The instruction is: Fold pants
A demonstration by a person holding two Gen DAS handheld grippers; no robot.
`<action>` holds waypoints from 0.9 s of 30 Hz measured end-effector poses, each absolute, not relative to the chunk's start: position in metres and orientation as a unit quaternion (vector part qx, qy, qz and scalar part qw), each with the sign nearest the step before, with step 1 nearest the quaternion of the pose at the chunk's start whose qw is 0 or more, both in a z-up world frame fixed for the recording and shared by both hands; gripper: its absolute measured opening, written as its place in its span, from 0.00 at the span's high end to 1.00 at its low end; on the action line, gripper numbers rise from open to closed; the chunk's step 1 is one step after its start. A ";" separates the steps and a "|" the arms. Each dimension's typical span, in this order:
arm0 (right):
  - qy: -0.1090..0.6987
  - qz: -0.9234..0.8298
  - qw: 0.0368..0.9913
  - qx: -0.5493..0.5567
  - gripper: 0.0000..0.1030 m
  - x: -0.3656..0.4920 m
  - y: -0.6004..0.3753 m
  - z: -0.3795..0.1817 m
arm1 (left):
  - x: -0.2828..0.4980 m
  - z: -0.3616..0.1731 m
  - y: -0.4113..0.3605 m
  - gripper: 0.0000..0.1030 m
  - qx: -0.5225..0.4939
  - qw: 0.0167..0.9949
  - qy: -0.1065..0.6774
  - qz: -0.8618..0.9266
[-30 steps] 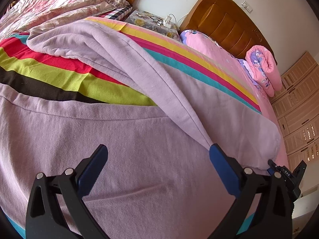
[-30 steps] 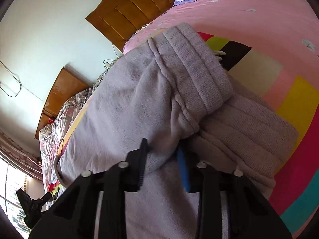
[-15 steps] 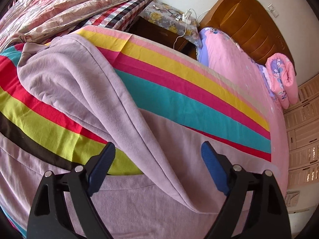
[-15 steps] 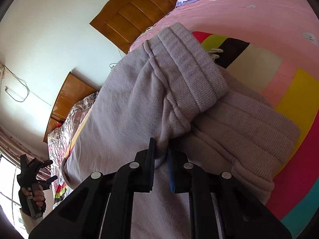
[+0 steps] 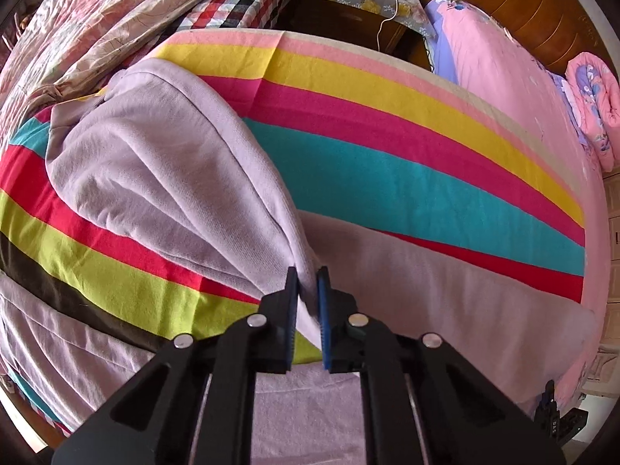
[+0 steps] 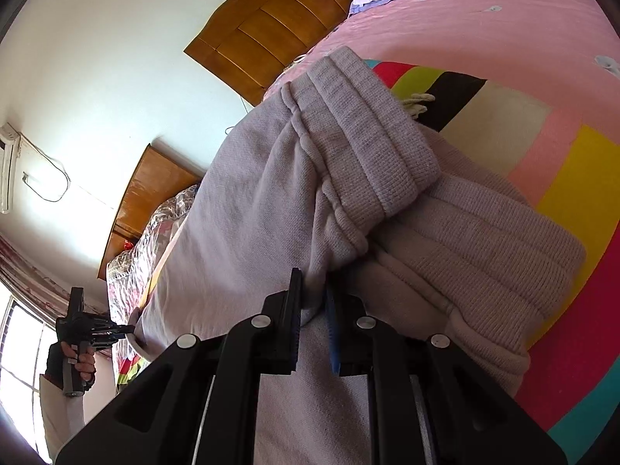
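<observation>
Left gripper point(image 5: 308, 290): your jaws are clamped on a raised fold of the lilac sweatpants point(image 5: 162, 178), at the leg edge, lifted clear of the striped sheet point(image 5: 387, 147).

Right gripper point(image 6: 312, 302): your jaws are pinched on the same garment just below the ribbed waistband point(image 6: 368, 147), which is doubled over on itself.

Lilac sweatpants: spread across the striped sheet on the bed; one leg lies flat, the other is held up from both ends between your two tools.

Progress, as a judgement: an early lengthwise fold, leg over leg, is in hand; laying it down, smoothing and the crosswise folds are left.

Surroundings: pink bedspread point(image 5: 500, 62), rolled floral quilt point(image 5: 593, 97), wooden headboard point(image 6: 267, 35).

Writing: no brand or label legible on the pants; small marks on the far tool are too small to read.
</observation>
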State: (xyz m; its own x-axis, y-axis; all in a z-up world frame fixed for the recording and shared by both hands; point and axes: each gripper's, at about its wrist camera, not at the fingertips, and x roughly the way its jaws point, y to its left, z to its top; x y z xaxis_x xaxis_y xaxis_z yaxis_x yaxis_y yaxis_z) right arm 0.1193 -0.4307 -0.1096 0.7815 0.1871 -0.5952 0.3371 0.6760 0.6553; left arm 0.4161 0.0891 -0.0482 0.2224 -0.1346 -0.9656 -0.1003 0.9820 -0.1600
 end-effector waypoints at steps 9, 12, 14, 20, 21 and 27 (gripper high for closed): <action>0.257 0.008 0.903 0.345 0.91 0.121 -0.437 -0.016 | 0.227 0.044 0.170 0.95 -0.244 0.882 0.384 -0.124; 0.258 0.018 0.906 0.335 0.91 0.097 -0.441 -0.004 | 0.162 0.012 0.178 0.94 -0.238 0.889 0.373 -0.120; 0.291 0.007 0.898 0.330 0.91 0.081 -0.438 -0.020 | 0.141 -0.029 0.180 0.94 -0.243 0.875 0.403 -0.114; 0.381 -0.048 0.848 0.366 0.91 0.055 -0.445 -0.098 | 0.142 -0.091 0.176 0.95 -0.239 0.846 0.468 -0.088; 0.380 -0.049 0.847 0.369 0.91 0.055 -0.445 -0.099 | 0.145 -0.090 0.175 0.92 -0.239 0.847 0.467 -0.089; 0.390 -0.048 0.852 0.345 0.83 0.062 -0.437 -0.086 | 0.150 -0.072 0.182 0.28 -0.304 0.838 0.440 -0.112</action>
